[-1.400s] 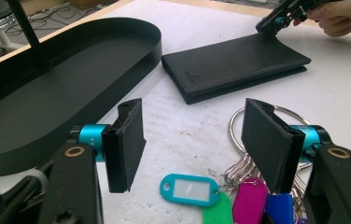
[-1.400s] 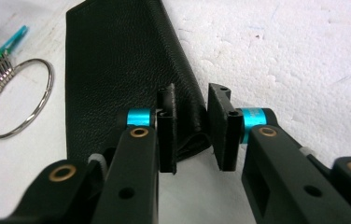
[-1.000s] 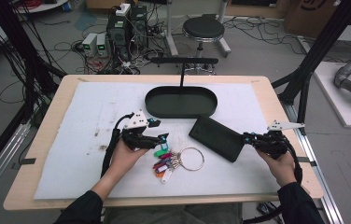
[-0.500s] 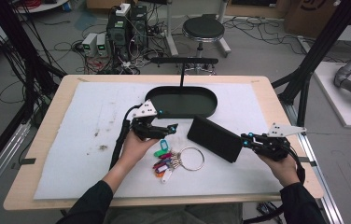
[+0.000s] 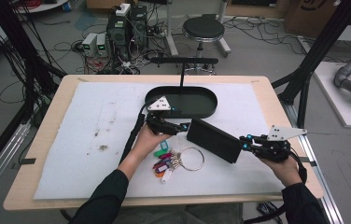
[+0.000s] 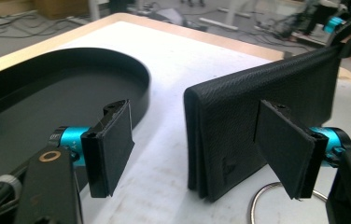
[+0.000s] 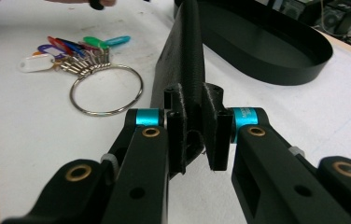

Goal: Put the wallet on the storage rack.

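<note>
— Surface? Room?

— Pale wooden table (image 5: 47, 140) under a white, scuffed mat (image 5: 94, 126). Beyond: grey floor, black round stool (image 5: 203, 29), cable tangle, computer boxes (image 5: 127, 28).

— Main item?

— Black grained-leather folding wallet (image 5: 213, 140), mid-mat, one end lifted, just in front of the black oval tray (image 5: 206, 106). Bunch of keys with coloured tags on a steel ring (image 5: 176, 161) lying just beside, on the near side.

— Right gripper (image 7: 193, 135)?

— Clamped tight on the wallet's end, pads pressing both faces.

— Left gripper (image 6: 197, 149)?

— Jaws spread wide, just been opening; wallet's folded end between the pads (image 6: 110, 144), untouched, tray to one side.
</note>
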`<state>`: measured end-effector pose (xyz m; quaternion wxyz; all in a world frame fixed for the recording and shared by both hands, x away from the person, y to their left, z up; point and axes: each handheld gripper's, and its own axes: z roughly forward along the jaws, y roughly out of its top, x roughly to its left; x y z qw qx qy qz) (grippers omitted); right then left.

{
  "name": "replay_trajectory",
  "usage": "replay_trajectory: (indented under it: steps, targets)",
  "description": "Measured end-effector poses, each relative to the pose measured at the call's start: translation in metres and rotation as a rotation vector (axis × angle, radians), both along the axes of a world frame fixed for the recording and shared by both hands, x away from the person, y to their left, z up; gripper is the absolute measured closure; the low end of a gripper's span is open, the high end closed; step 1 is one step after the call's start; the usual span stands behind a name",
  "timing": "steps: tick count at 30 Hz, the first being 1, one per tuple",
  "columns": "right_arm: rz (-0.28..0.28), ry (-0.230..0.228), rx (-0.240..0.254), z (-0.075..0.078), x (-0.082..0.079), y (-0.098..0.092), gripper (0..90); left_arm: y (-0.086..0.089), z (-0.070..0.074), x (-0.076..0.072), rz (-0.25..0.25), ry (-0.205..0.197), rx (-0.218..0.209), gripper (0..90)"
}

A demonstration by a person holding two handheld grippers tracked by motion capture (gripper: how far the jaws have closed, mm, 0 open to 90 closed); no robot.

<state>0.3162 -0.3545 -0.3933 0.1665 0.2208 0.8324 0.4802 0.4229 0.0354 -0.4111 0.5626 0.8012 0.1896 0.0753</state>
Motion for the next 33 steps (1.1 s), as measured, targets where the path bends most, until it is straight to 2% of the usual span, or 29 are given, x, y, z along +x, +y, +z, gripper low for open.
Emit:
replay_trajectory:
  steps: [1, 3, 5, 10, 13, 15, 16, 17, 19, 21, 22, 24, 25, 27, 28, 29, 30, 31, 33]
  targets:
    - [0.006, 0.002, 0.0, 0.0, 0.0, 0.0, 81.8, -0.003, 0.0, 0.001, -0.01, -0.003, 0.014, 28.2]
    - [0.023, 0.001, 0.002, 0.0, 0.0, 0.0, 81.8, -0.008, -0.002, 0.001, -0.024, -0.02, 0.008, 28.2]
    - [0.027, 0.001, 0.002, 0.001, -0.001, 0.0, 81.8, -0.011, -0.004, 0.001, -0.039, -0.024, 0.02, 28.1]
    - [0.056, 0.003, 0.007, 0.001, -0.001, -0.001, 81.8, -0.017, -0.01, 0.006, -0.076, -0.004, 0.005, 28.1]
    - [0.07, 0.003, 0.008, 0.001, -0.001, -0.001, 81.7, -0.021, -0.012, 0.007, -0.128, 0.011, -0.009, 29.6]
    - [0.075, 0.001, 0.008, 0.001, -0.001, -0.001, 81.5, -0.023, -0.011, 0.006, -0.168, -0.003, 0.008, 37.3]
    - [0.073, 0.002, 0.008, 0.001, -0.001, -0.001, 81.4, -0.025, -0.011, 0.004, -0.197, -0.017, 0.026, 45.5]
    - [0.072, 0.003, 0.008, 0.001, -0.001, -0.001, 81.1, -0.026, -0.011, 0.003, -0.194, -0.032, 0.046, 48.1]
    - [0.075, 0.007, 0.013, 0.0, 0.0, -0.003, 80.3, -0.024, -0.011, 0.003, -0.196, -0.031, 0.046, 52.1]
    - [0.067, 0.008, 0.02, -0.002, 0.001, -0.005, 77.3, -0.022, -0.01, 0.004, -0.204, -0.034, 0.047, 60.1]
    - [0.067, 0.008, 0.02, -0.002, 0.001, -0.005, 77.3, -0.022, -0.01, 0.003, -0.209, -0.041, 0.052, 60.1]
    - [0.057, 0.026, 0.032, -0.003, 0.002, -0.007, 70.2, -0.02, -0.009, 0.003, -0.211, -0.046, 0.05, 66.4]
    - [0.057, 0.026, 0.032, -0.003, 0.002, -0.007, 70.2, -0.019, -0.01, 0.003, -0.215, -0.041, 0.04, 66.4]
    - [0.041, 0.048, 0.034, -0.006, 0.005, -0.009, 55.6, -0.016, -0.012, 0.003, -0.222, -0.028, 0.021, 69.7]
    - [0.024, 0.068, 0.04, -0.008, 0.007, -0.01, 49.7, -0.015, -0.013, 0.001, -0.215, -0.023, 0.01, 70.2]
    - [-0.001, 0.106, 0.07, -0.012, 0.01, -0.014, 43.3, -0.015, -0.013, 0.001, -0.219, -0.019, 0.008, 71.4]
    - [-0.001, 0.106, 0.07, -0.012, 0.01, -0.014, 43.3, -0.014, -0.013, 0.001, -0.223, -0.015, 0.004, 71.4]
    - [-0.002, 0.128, 0.074, -0.013, 0.012, -0.015, 39.4, -0.014, -0.013, 0.0, -0.229, -0.017, 0.0, 72.3]
    - [-0.015, 0.202, 0.102, -0.017, 0.018, -0.015, 34.9, -0.014, -0.011, -0.001, -0.232, -0.026, 0.001, 72.7]
